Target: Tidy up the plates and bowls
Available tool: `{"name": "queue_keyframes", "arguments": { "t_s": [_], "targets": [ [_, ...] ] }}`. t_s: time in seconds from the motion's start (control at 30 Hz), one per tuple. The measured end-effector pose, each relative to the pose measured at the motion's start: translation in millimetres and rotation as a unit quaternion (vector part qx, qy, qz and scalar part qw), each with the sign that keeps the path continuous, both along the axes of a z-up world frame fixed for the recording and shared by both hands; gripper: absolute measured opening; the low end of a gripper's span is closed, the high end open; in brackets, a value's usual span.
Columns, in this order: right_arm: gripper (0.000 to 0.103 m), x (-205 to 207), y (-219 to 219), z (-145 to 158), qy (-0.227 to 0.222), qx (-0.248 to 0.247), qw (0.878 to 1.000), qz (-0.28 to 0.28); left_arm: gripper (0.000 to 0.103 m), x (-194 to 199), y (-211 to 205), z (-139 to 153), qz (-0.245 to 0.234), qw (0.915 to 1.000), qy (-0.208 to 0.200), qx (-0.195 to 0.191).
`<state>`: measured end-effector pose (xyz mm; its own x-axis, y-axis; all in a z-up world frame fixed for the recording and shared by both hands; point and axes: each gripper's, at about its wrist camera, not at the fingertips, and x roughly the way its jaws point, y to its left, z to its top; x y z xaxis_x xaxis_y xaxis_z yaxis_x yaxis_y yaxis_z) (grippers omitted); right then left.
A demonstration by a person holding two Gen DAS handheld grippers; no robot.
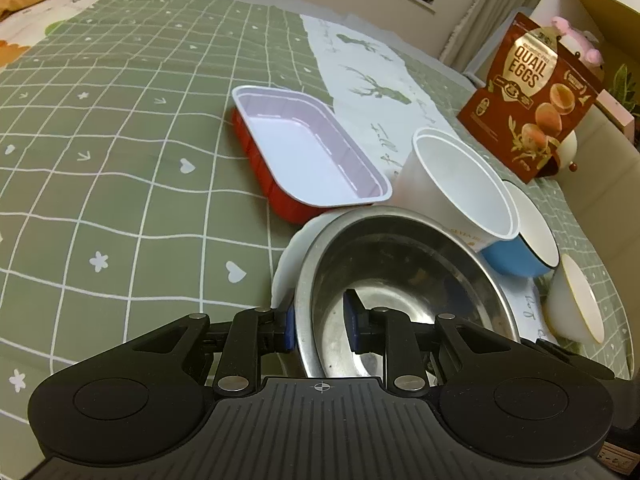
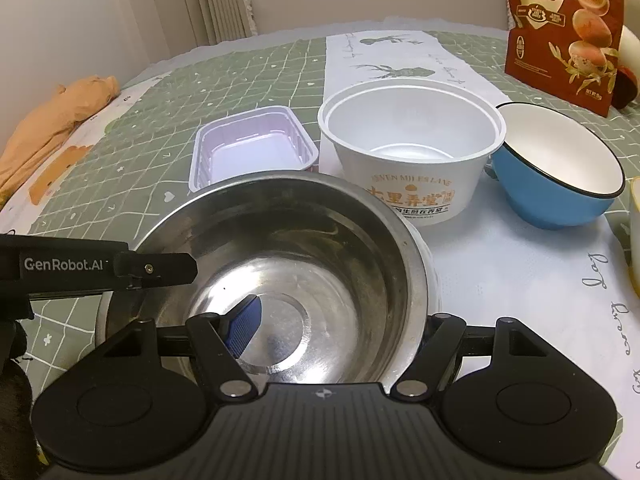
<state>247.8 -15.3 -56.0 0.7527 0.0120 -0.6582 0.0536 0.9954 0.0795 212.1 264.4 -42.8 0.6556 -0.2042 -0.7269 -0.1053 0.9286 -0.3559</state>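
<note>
Item: steel bowl [image 1: 400, 280], nested in a white bowl [image 1: 286, 272] whose rim shows at its L and R sides. Both sit on the green checked cloth [image 1: 120, 140], near edge of the spread.

L gripper [image 1: 322, 322]: pitched down twd the cloth, straddling the steel bowl's L wall. One blue pad outside by the white rim, the other inside the basin. Pads sit close to the wall; real contact can't be told. Seen from R wrist cam, its black arm [image 2: 96, 268], w/ maker's lettering, reaches in over the bowl's L rim.

R gripper [image 2: 332, 324]: also angled down, set astride the R wall of the same bowl. L finger [image 2: 244, 322], blue pad, is inside the basin; the other goes down outside the rim, tip hidden. Fingers stand wide; whether they press the wall can't be told.

Other stock, behind the steel bowl:
- red tray [image 1: 304, 152], pale lining, empty, to the L.
- white paper tub [image 2: 412, 152], orange print, upright, centre, on a white runner [image 2: 400, 56] w/ deer print.
- blue bowl [image 2: 560, 164], white inside, dark rim, tilted, just R of the tub.
- small white bowl [image 1: 576, 300], yellowish rim, tipped on its side, far R.
- quail eggs pouch [image 1: 528, 96], standing at back R.
- orange fabric [image 2: 52, 128] bunched at far L.
</note>
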Motion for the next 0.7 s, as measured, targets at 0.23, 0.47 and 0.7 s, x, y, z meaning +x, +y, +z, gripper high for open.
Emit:
{"name": "queue_keyframes", "arguments": {
  "t_s": [0.23, 0.47, 0.7],
  "targets": [
    [0.073, 1.5, -0.5, -3.2, 0.000, -0.006, 1.000, 0.000, 0.025, 3.0, -3.1, -1.8, -0.002, 1.0000, 0.004, 0.008],
    [0.073, 1.2, 3.0, -4.9, -0.003, -0.018, 1.000, 0.003, 0.025, 3.1, -4.1, -2.7, -0.003, 0.9999, 0.005, 0.013],
    [0.074, -0.9, 2.2, -4.7, -0.005, -0.015, 1.000, 0.003, 0.025, 2.3, -6.0, -2.1, -0.004, 0.9998, 0.005, 0.021]
  ]
}}
